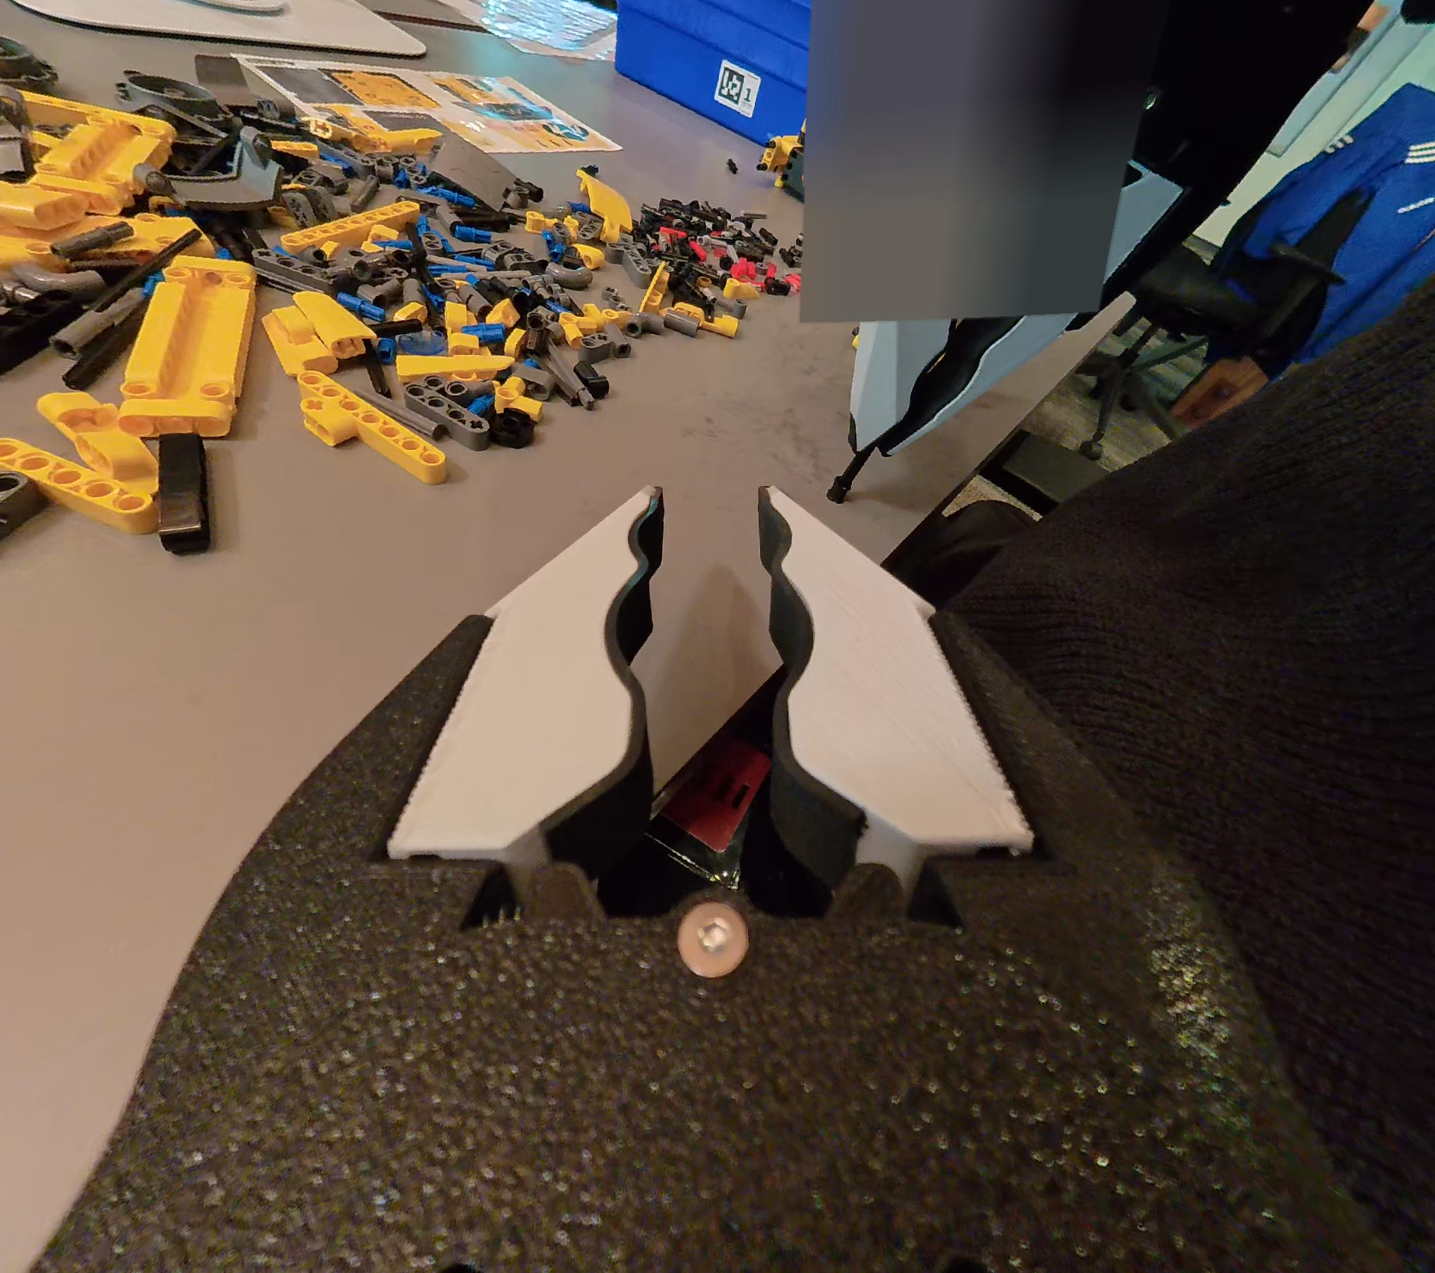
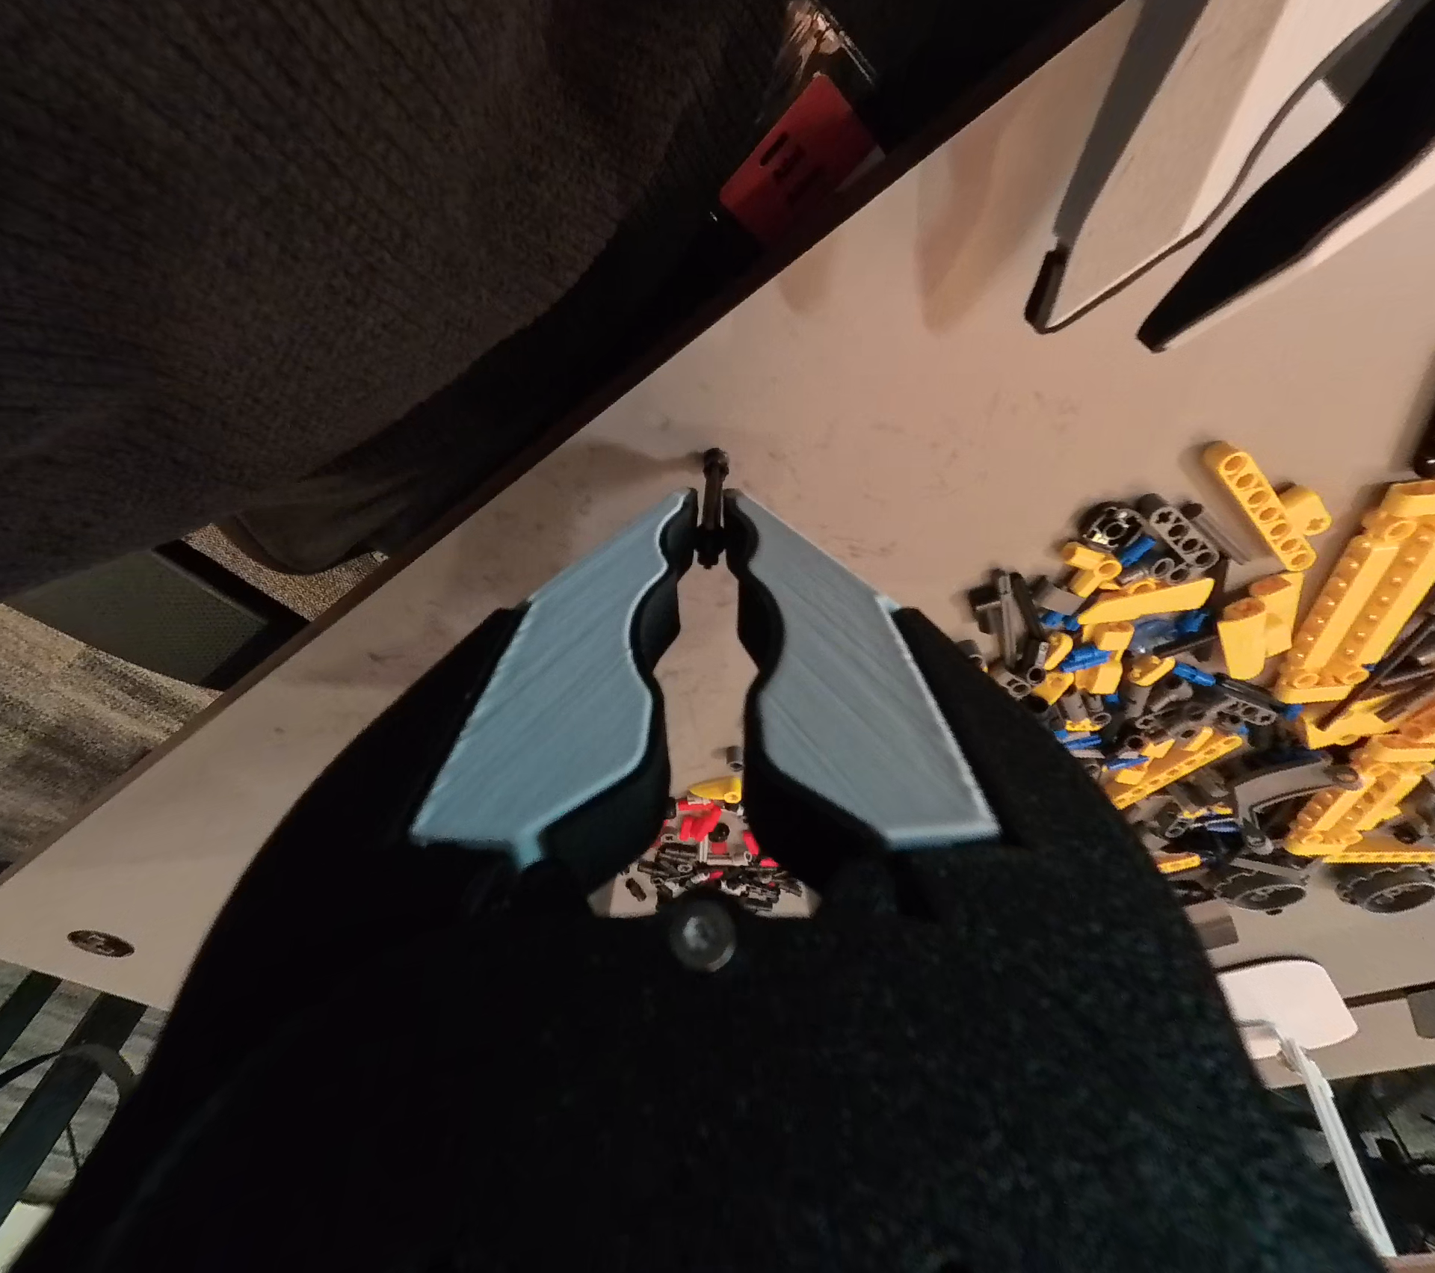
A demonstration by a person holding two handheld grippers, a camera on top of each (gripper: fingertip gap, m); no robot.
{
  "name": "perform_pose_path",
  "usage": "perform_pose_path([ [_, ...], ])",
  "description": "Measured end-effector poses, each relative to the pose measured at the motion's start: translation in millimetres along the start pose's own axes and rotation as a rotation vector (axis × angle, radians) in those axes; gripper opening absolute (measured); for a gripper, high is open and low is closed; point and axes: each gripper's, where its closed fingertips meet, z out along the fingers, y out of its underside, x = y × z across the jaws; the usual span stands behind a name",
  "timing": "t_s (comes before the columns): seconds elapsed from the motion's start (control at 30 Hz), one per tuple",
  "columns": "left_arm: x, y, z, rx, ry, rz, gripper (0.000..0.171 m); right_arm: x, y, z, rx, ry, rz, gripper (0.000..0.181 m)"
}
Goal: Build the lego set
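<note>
Right wrist view: right tool (image 2: pixel 710 521) pinched a small black pin (image 2: pixel 713 506) at its tips above the desk (image 2: pixel 893 397); left tool (image 1: pixel 710 513) hovered released, beside the loose brick pile (image 1: pixel 373 304).

A white tag sticker (image 1: pixel 736 88) with printed markings is borne by the blue bin (image 1: pixel 699 32), and print too small to read by the instruction sheet (image 1: pixel 435 106).
</note>
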Motion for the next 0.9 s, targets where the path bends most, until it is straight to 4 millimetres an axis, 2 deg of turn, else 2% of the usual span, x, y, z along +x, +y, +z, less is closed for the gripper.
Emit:
perform_pose_path([
  [0.47, -0.2, 0.1, -0.2, -0.001, 0.0, -0.001, 0.024, -1.4, -1.1, 0.9, -0.045, 0.009, -0.138, 0.005],
  [0.9, -0.8, -0.4, -1.2, 0.001, -0.002, -0.002, 0.024, -1.9, -2.7, 1.0, -0.022, -0.009, -0.107, 0.006],
])
